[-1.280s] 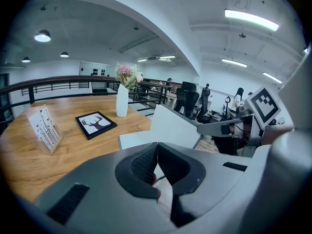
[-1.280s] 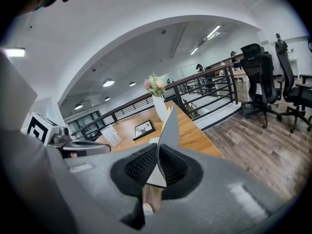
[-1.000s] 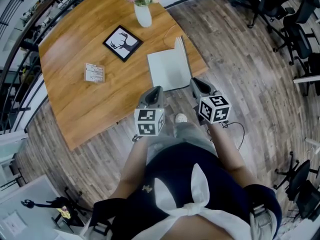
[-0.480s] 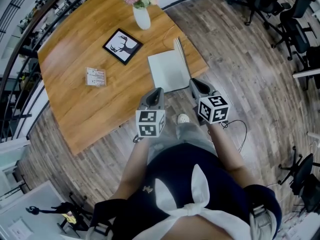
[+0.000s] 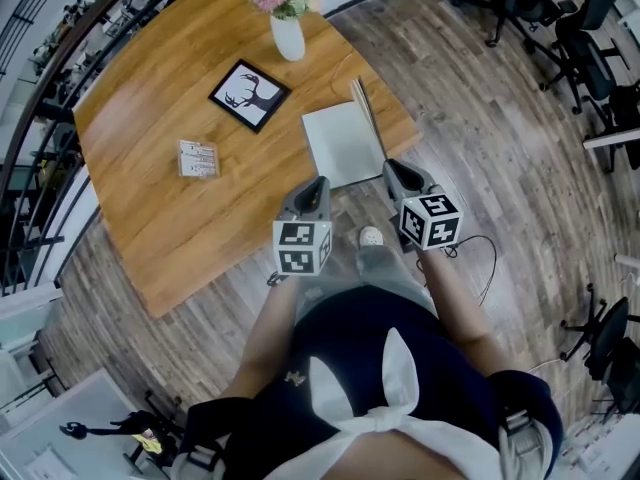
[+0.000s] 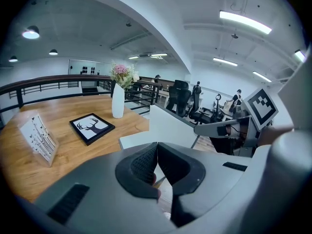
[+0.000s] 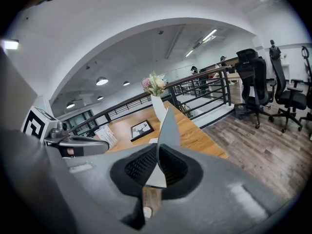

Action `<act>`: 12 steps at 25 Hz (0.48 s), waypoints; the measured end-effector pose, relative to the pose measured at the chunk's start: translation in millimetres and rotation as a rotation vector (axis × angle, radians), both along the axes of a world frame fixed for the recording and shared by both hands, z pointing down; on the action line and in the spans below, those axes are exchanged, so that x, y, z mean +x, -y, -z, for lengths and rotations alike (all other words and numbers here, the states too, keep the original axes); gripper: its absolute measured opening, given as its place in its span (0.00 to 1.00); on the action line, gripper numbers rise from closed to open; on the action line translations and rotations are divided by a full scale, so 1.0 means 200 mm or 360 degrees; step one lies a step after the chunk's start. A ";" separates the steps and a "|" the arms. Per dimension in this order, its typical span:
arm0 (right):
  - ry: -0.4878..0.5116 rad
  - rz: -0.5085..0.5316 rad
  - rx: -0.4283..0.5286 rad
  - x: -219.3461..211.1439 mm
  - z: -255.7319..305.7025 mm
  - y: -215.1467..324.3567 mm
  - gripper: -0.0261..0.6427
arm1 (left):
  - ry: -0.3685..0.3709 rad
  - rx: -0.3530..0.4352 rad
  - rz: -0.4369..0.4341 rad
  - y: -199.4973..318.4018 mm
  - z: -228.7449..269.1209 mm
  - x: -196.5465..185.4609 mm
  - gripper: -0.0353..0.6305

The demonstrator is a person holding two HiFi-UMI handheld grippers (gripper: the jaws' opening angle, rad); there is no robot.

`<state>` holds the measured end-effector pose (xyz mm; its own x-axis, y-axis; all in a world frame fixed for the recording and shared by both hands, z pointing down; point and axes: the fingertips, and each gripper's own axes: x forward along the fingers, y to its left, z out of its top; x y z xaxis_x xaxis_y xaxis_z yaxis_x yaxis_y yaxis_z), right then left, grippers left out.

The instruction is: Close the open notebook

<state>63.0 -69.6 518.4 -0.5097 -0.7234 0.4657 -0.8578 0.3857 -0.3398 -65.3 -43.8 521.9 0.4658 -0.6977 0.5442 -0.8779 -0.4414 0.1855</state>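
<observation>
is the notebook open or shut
Open: one half of the notebook lies flat on the wooden table; its other cover stands nearly upright, clamped by the right gripper.

Seen from above, a person holds the left forearm (image 5: 262, 330) and right forearm (image 5: 458, 313) out in front. The left gripper (image 5: 317, 184) and right gripper (image 5: 393, 168) sit side by side, both tilted downward. Each gripper's jaws are pressed together, nothing between them.
</observation>
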 end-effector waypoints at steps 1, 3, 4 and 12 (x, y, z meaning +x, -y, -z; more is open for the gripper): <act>-0.0005 -0.0009 0.0001 -0.01 0.00 0.00 0.07 | 0.0002 -0.0001 -0.0013 0.01 0.00 -0.01 0.08; -0.0017 -0.0030 0.0006 -0.02 0.00 0.00 0.07 | 0.0006 -0.0001 -0.0038 0.02 0.00 -0.03 0.08; -0.0025 -0.0040 0.0009 -0.03 0.00 0.00 0.07 | 0.0005 -0.0001 -0.0050 0.03 0.00 -0.04 0.08; -0.0070 -0.0127 0.0021 -0.06 0.01 -0.01 0.07 | -0.0014 0.0009 -0.0139 0.07 0.03 -0.10 0.08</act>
<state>51.4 -66.6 517.0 -0.4295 -0.7673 0.4762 -0.8999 0.3198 -0.2965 -85.0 -58.5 515.4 0.5298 -0.6572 0.5361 -0.8344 -0.5173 0.1904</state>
